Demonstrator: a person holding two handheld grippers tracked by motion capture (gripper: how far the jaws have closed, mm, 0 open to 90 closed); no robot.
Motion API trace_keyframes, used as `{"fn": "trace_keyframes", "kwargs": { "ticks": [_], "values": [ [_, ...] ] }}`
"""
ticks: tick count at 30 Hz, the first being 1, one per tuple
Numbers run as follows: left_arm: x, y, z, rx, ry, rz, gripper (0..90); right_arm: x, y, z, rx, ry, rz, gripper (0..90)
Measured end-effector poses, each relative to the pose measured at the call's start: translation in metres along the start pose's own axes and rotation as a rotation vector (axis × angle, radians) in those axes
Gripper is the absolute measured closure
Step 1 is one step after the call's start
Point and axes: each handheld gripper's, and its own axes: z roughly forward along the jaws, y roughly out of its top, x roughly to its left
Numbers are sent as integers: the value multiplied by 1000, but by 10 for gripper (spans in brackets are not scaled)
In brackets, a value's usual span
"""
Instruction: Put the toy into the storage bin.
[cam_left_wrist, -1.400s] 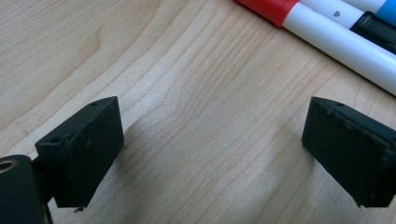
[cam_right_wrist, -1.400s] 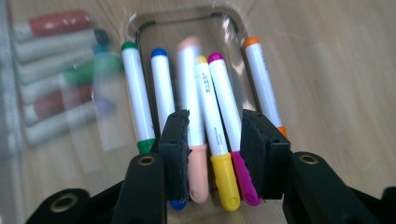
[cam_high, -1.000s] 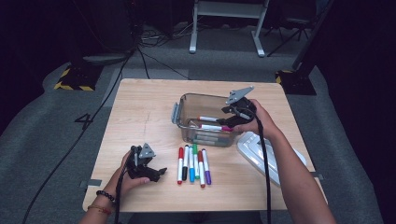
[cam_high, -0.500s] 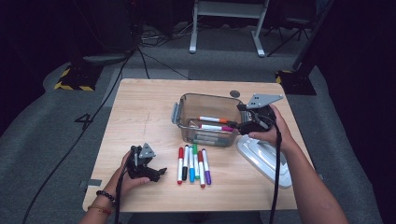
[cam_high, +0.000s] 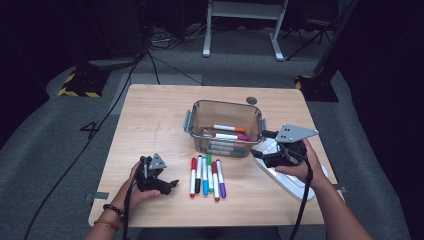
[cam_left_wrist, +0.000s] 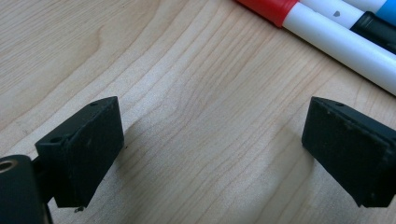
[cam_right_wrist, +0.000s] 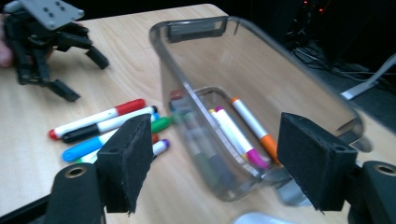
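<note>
right claw (cam_high: 260, 151) released and empty just right of the bin (cam_high: 225, 128); markers (cam_high: 206, 175) lie left of it.

Looking like a lab or recording studio: a lone wooden desk (cam_high: 150, 115) sitting on grey carpet (cam_high: 65, 150), black cables (cam_high: 165, 62) trailing across it, hazard-striped tape (cam_high: 77, 92) marking the floor, a metal stand (cam_high: 242, 25) waiting behind, surroundings staying dark.

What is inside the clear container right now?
In the clear container lie an orange-capped marker and a pink-capped marker. More markers lie beneath them; the tinted wall blurs their colours and count.
</note>
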Motion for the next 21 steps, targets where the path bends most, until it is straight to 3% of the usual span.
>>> {"fn": "trace_keyframes", "kwargs": {
  "ticks": [10, 21],
  "values": [
    [0, 0, 0, 0, 0, 0, 60, 30, -39, 9, 15, 36, 19, 274],
    [0, 0, 0, 0, 0, 0, 59, 59, -55, 50, 88, 123, -1, 279]
  ]
}}
